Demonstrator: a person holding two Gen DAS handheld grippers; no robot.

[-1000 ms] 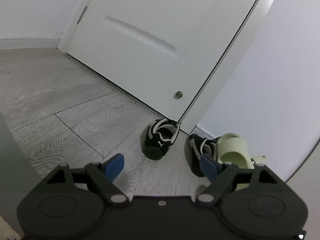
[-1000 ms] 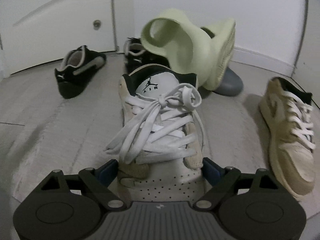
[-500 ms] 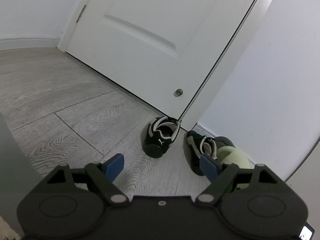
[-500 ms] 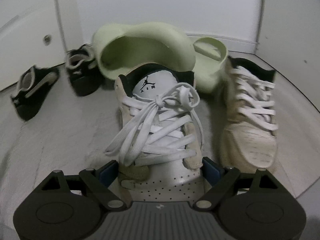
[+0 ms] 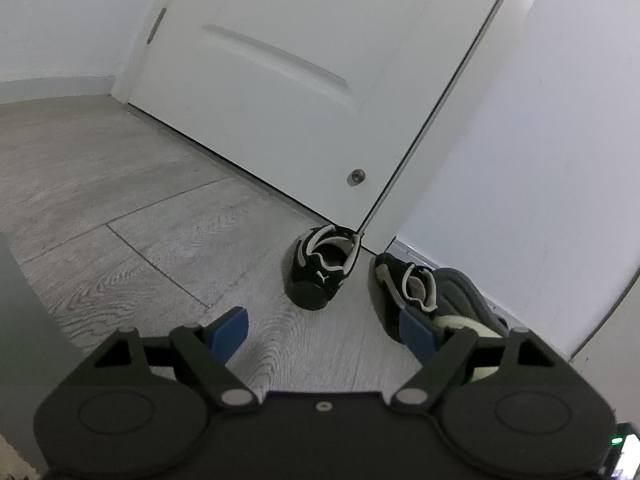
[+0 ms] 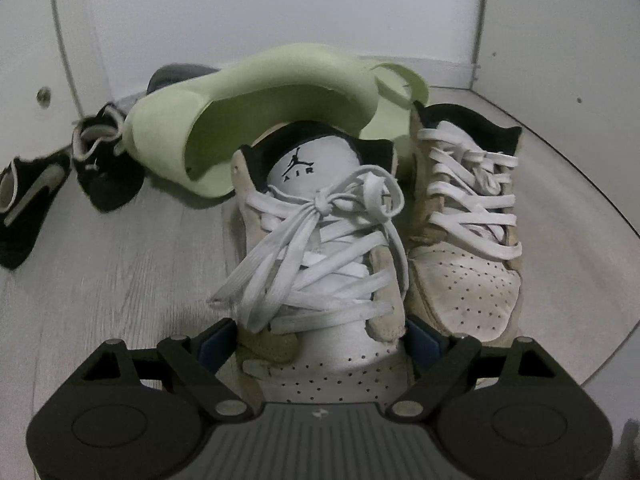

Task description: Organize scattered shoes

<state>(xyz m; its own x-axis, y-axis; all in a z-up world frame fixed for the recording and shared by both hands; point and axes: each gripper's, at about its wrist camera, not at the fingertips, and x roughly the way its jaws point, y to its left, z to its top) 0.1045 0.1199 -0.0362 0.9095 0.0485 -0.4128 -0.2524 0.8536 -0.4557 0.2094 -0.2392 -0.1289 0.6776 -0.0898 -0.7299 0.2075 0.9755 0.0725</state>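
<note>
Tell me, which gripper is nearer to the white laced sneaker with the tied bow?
Right. The right gripper grips that sneaker by its toe; the left gripper hangs empty, facing the black shoes.

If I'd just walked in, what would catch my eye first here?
Probably the cream sneaker with white laces, gripped at its toe by the right gripper and set close beside its twin near the corner. Behind them looms a pale green slide. By the white door, two black sneakers lie apart.
</note>
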